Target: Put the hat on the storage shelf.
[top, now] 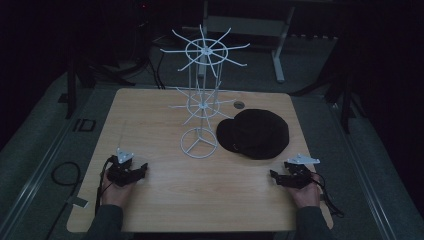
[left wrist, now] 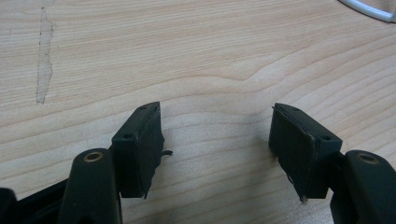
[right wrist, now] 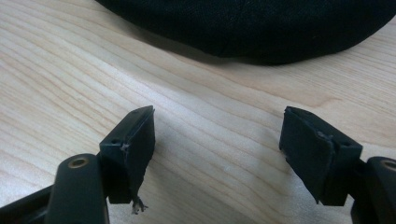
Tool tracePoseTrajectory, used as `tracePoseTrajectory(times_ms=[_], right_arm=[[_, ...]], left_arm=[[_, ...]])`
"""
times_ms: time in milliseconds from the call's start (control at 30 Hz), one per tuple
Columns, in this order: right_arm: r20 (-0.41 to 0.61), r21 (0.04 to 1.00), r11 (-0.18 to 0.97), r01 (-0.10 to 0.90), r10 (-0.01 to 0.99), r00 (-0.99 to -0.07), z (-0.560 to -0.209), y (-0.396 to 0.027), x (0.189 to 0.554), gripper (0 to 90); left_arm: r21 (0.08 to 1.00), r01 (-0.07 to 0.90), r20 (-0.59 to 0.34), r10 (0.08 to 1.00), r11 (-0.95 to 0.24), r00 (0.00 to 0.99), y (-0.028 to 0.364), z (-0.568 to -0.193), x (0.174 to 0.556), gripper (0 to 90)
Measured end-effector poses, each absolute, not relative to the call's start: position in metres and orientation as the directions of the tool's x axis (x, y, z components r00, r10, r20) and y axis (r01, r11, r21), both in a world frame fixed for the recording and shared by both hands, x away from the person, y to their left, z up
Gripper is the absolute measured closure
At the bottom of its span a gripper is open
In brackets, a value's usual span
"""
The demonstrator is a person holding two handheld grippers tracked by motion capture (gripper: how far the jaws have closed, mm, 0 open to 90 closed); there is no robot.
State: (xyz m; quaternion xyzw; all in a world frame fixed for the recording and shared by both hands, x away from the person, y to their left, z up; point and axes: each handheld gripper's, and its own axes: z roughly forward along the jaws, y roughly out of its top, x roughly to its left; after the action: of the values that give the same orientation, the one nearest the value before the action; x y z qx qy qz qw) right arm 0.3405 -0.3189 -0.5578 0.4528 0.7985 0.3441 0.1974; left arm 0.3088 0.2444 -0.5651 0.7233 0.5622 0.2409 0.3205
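Both grippers released, empty: left gripper (top: 141, 169) lower left, right gripper (top: 274, 176) lower right, near black hat (top: 255, 133) mid-frame.

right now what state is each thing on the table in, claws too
left claw: open, nothing between its jaws, low over bare wood
right claw: open, empty, facing the hat
black hat: lying flat on the table, right of the rack, untouched
white wire rack: upright, hooks on both tiers bare
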Motion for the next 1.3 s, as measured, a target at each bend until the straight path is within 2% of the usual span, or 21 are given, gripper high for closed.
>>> tracePoseTrajectory(times_ms=[33, 67, 133, 167, 367, 767, 1033, 1300], right_arm=[[-0.004, 0.728, 0.35, 0.59, 0.862, -0.507, -0.557, -0.318, 0.34, 32.0], [-0.005, 0.717, 0.355, 0.6, 0.864, -0.504, -0.554, -0.318, 0.339, 42.6], [-0.004, 0.709, 0.356, 0.608, 0.865, -0.502, -0.553, -0.317, 0.338, 42.6], [-0.01, 0.685, 0.373, 0.626, 0.864, -0.503, -0.549, -0.314, 0.337, 47.9], [-0.048, 0.655, 0.412, 0.633, 0.859, -0.51, -0.542, -0.301, 0.333, 48.6], [-0.063, 0.692, 0.388, 0.609, 0.873, -0.483, -0.519, -0.29, 0.334, 47.4], [-0.07, 0.728, 0.323, 0.605, 0.912, -0.404, -0.504, -0.291, 0.352, 42.2], [-0.093, 0.714, 0.303, 0.631, 0.935, -0.343, -0.501, -0.292, 0.382, 40.9]], left_arm=[[0.734, 0.659, -0.012, 0.968, -0.163, 0.252, 0.244, -0.565, 0.309, 35.1], [0.735, 0.659, -0.013, 0.968, -0.162, 0.252, 0.244, -0.565, 0.309, 35.0], [0.735, 0.659, -0.013, 0.968, -0.162, 0.252, 0.244, -0.565, 0.309, 35.0], [0.734, 0.659, -0.011, 0.968, -0.162, 0.251, 0.243, -0.565, 0.309, 34.8], [0.733, 0.66, -0.01, 0.968, -0.165, 0.252, 0.243, -0.565, 0.309, 34.8], [0.733, 0.659, -0.011, 0.966, -0.167, 0.256, 0.241, -0.565, 0.311, 34.6], [0.733, 0.659, -0.01, 0.966, -0.169, 0.258, 0.241, -0.565, 0.311, 34.6], [0.732, 0.66, -0.009, 0.966, -0.171, 0.26, 0.241, -0.565, 0.311, 34.7]])
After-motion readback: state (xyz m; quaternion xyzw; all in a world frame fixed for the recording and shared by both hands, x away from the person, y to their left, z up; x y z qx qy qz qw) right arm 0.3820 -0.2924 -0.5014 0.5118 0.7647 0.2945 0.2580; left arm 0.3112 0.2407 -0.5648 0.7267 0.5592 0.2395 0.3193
